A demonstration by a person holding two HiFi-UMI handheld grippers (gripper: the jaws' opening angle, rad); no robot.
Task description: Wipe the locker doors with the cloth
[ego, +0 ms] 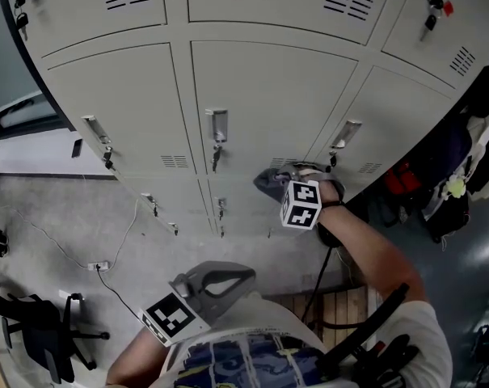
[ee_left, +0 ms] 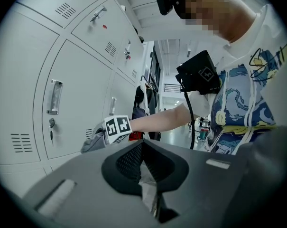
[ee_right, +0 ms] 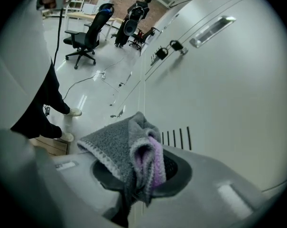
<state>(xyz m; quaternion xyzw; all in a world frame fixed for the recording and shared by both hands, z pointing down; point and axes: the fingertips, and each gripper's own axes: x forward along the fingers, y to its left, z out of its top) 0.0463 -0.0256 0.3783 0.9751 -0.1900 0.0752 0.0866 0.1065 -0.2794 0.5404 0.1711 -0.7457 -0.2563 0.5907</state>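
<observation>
While the right gripper (ee_right: 144,169), jaws clamped on the grey terry cloth (ee_right: 118,147), faces the pale metal locker door (ee_right: 228,96) just ahead, the closed, empty left gripper (ee_left: 142,164) hangs well apart.

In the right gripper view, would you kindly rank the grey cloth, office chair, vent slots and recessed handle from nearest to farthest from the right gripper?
1. Grey cloth: clamped in the right gripper.
2. Vent slots: on the door, just right of the cloth.
3. Recessed handle: upper right, farther along the lockers.
4. Office chair: upper left, across the floor.
</observation>
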